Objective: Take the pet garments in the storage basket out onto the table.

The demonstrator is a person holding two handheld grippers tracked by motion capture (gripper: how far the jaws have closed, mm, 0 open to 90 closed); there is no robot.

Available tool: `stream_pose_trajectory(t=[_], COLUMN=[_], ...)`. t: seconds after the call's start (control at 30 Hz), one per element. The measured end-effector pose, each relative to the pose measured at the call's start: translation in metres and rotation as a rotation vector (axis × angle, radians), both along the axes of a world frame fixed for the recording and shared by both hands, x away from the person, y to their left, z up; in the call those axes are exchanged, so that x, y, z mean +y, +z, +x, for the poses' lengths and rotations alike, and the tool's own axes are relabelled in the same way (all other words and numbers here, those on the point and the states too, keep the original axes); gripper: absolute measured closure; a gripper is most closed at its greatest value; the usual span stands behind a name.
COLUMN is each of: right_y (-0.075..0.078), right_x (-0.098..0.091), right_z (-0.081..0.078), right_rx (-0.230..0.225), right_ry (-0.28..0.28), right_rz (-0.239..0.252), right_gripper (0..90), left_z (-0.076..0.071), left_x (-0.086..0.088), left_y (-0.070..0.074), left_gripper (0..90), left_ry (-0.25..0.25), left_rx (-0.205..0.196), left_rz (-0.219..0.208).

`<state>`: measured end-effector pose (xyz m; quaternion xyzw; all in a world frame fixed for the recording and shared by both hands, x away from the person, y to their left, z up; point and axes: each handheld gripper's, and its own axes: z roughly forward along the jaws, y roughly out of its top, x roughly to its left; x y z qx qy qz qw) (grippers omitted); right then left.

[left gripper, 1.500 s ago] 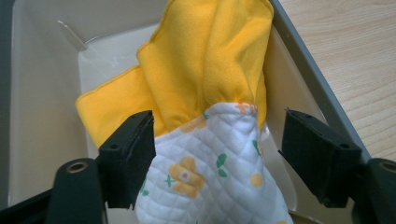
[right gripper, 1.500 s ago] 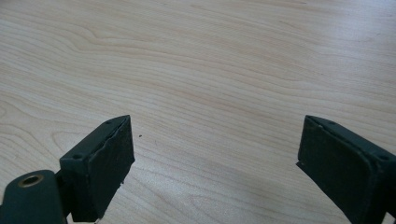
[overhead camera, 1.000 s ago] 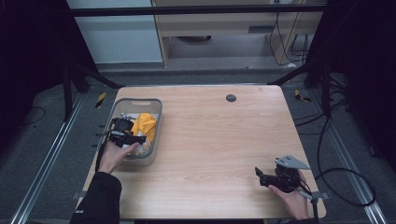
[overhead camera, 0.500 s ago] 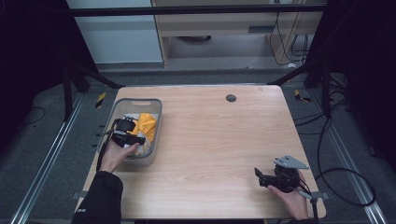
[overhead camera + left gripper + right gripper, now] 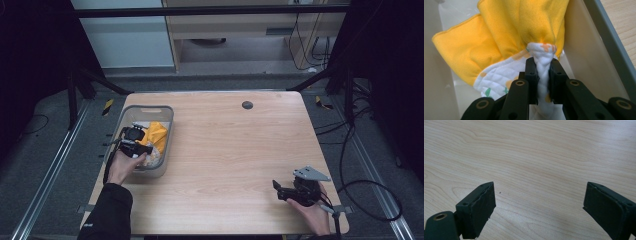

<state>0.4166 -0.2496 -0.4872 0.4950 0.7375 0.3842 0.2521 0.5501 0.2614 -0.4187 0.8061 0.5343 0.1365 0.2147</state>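
A grey plastic bin [image 5: 169, 136] stands at the table's left side and holds a yellow cloth [image 5: 156, 132] and a white printed cloth [image 5: 496, 80]. My left gripper [image 5: 146, 149] reaches into the bin from the near side. Its jaws have just been closing and are now shut on a bunched fold of the white cloth, seen close up in the left gripper view [image 5: 544, 67] just below the yellow cloth [image 5: 499, 32]. My right gripper [image 5: 277, 191] rests low at the table's near right, open, with bare wood between its jaws [image 5: 539, 197].
The bin's pale inner wall [image 5: 584, 50] rises close on the right of the left gripper. A small dark round disc [image 5: 247, 105] sits near the table's far edge. Bare wooden tabletop [image 5: 230, 150] lies between the bin and the right gripper.
The left gripper's jaws have drawn together on the cloth inside the bin. Neither hand has shifted its place, and the right gripper stays open.
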Motion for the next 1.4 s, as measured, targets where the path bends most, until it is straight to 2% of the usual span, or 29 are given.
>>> stream_pose_trajectory(t=[0.3, 0.9, 1.07, 1.4], right_y=[0.0, 0.0, 0.001, 0.001], right_x=[0.0, 0.0, 0.0, 0.0], right_z=[0.0, -0.001, -0.001, -0.001], right_rx=[0.0, 0.0, -0.005, -0.006], right_ry=[0.0, 0.0, -0.002, -0.003], right_rz=[-0.001, -0.003, -0.003, -0.003], right_gripper=[10.2, 10.0, 9.9, 9.9], left_z=[-0.003, -0.018, -0.026, -0.042], left_x=[0.002, 0.005, 0.004, -0.001], left_y=[0.014, 0.065, 0.082, 0.104], left_gripper=[80.6, 81.5, 81.4, 81.4], left_ry=[-0.001, -0.035, -0.057, -0.111], left_rx=[-0.034, -0.115, -0.142, -0.18], left_rz=[-0.007, -0.02, -0.016, -0.012])
